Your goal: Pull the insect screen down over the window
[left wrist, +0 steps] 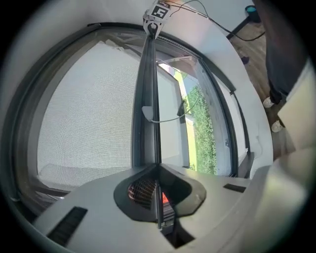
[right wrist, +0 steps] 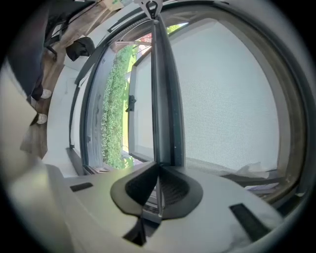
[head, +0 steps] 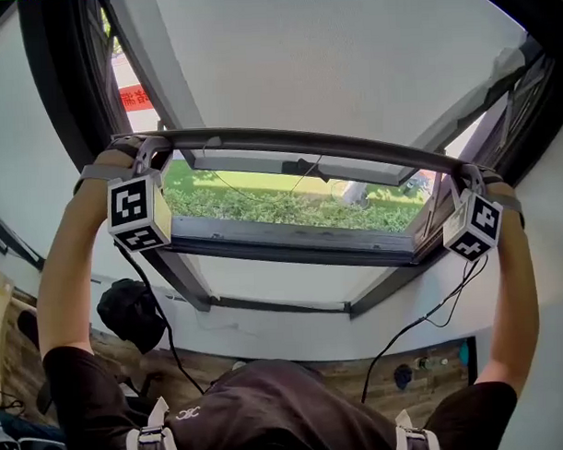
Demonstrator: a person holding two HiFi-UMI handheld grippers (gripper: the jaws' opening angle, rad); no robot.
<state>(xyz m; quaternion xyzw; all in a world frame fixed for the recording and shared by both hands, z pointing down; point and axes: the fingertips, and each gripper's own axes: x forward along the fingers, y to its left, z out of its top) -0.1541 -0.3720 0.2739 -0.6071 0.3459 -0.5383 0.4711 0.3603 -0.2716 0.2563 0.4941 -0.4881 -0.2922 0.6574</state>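
Both tools were clamped on the dark grey metal pull bar (head: 306, 138) of the white mesh insect screen (head: 349, 51). The left gripper (head: 148, 159) pinched its left end and the right gripper (head: 466, 178) its right end. The bar hung partway down the dark-framed window (head: 291, 242), with green hedge (head: 281, 206) showing beneath. At far left, a red sign (head: 135, 97) bore pale writing, perhaps characters, too blurred to read.
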